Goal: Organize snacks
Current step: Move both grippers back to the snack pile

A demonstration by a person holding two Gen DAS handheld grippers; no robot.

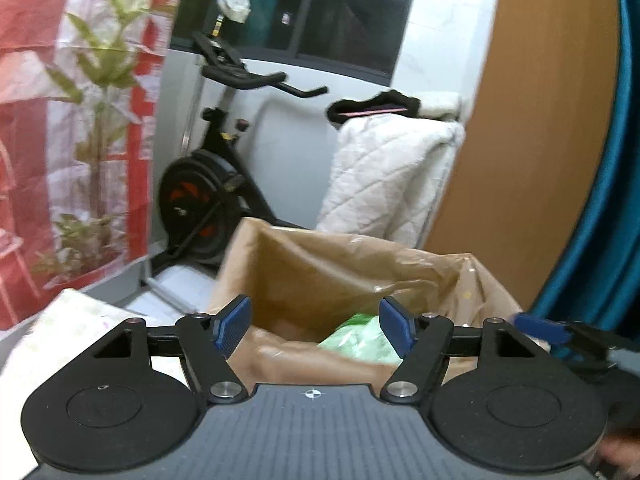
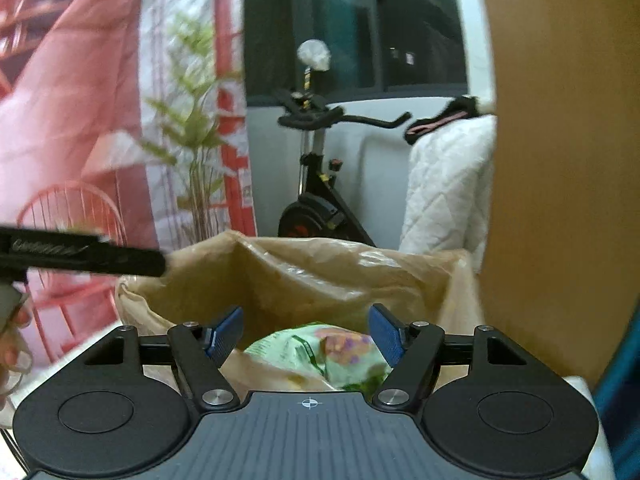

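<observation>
Behind, exercise bike (image 1: 208, 184) by window; up front, open brown paper bag (image 2: 304, 272) with green snack pack (image 2: 332, 352) inside; left tool (image 1: 314, 322) and right tool (image 2: 306, 334) both spread wide, pinching nothing.

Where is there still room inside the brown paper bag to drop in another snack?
Inside the brown paper bag, the back and left stand bare, between the creased rear wall and the green snack packet. The near right is crowded: the packet fills it. Both the left gripper and the right gripper hang open over the mouth, jaws empty.
</observation>
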